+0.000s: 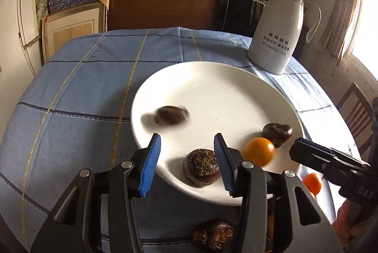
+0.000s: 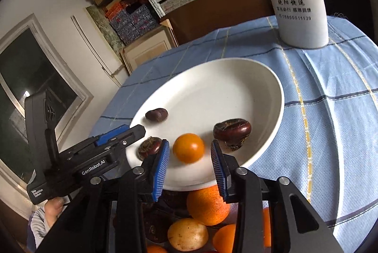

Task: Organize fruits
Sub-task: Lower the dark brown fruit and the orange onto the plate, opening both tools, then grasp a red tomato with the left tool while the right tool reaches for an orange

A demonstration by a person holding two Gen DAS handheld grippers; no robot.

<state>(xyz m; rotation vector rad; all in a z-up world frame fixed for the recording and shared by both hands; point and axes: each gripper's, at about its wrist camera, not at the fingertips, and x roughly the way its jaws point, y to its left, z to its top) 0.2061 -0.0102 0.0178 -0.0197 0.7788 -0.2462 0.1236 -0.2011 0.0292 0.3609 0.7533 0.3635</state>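
A white plate (image 1: 212, 87) lies on the blue checked tablecloth. On it are three dark brown chestnut-like fruits: one blurred at the left (image 1: 172, 115), one at the near edge (image 1: 201, 166), one at the right (image 1: 277, 132). A small orange fruit (image 1: 259, 151) also lies on the plate. My left gripper (image 1: 187, 164) is open and empty above the plate's near edge, beside the near chestnut. My right gripper (image 2: 190, 164) is open and empty, just behind the small orange fruit (image 2: 188, 147) on the plate (image 2: 212, 92). It also shows in the left wrist view (image 1: 297, 146).
A white jug (image 1: 277, 33) with printed text stands behind the plate on the table's far right. Below the plate's near edge lie several oranges (image 2: 208, 204), a yellow fruit (image 2: 187, 234) and dark fruits (image 1: 212, 236). Shelves of boxes and a wooden cabinet stand behind the table.
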